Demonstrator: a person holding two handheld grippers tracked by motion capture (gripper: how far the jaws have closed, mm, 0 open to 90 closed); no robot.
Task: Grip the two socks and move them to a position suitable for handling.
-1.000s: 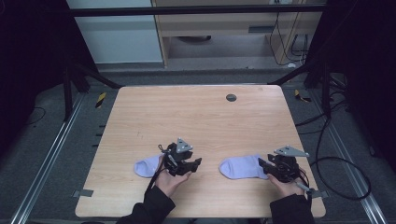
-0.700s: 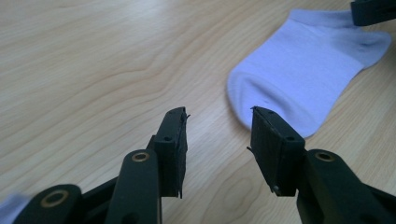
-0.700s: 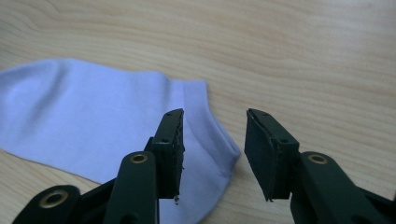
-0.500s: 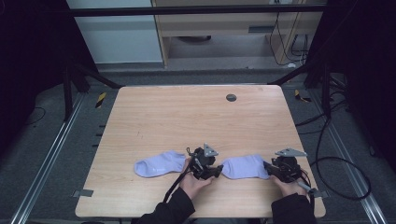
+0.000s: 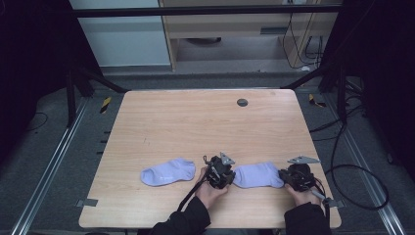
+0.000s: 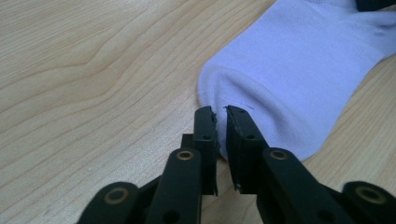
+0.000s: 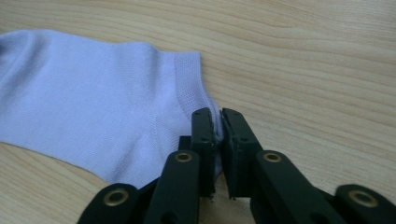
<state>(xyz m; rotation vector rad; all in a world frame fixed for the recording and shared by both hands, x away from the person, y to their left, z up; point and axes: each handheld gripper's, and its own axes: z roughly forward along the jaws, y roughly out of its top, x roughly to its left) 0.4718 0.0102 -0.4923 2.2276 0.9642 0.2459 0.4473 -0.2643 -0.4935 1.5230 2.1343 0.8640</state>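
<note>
Two lavender ankle socks lie flat near the front of the wooden table [image 5: 195, 122]. The left sock [image 5: 168, 171] lies alone, with nothing touching it. The right sock [image 5: 258, 175] has a gripper at each end. My left gripper [image 5: 231, 176] is at its toe; its jaws have just been closing and now pinch the toe edge [image 6: 220, 112] of the sock [image 6: 299, 70]. My right gripper [image 5: 285, 177] is at the cuff end; its jaws have also just been closing and clamp the ribbed cuff [image 7: 218, 114] of the sock [image 7: 93, 93].
A small dark round grommet [image 5: 242, 102] sits in the tabletop near the far edge. Black cables [image 5: 352, 171] loop on the floor to the right of the table. A cabinet [image 5: 215, 29] stands behind the table.
My left gripper has moved right, from the left sock to the toe of the right sock. Both grippers have sunk a little and closed their jaws on the right sock's ends.
</note>
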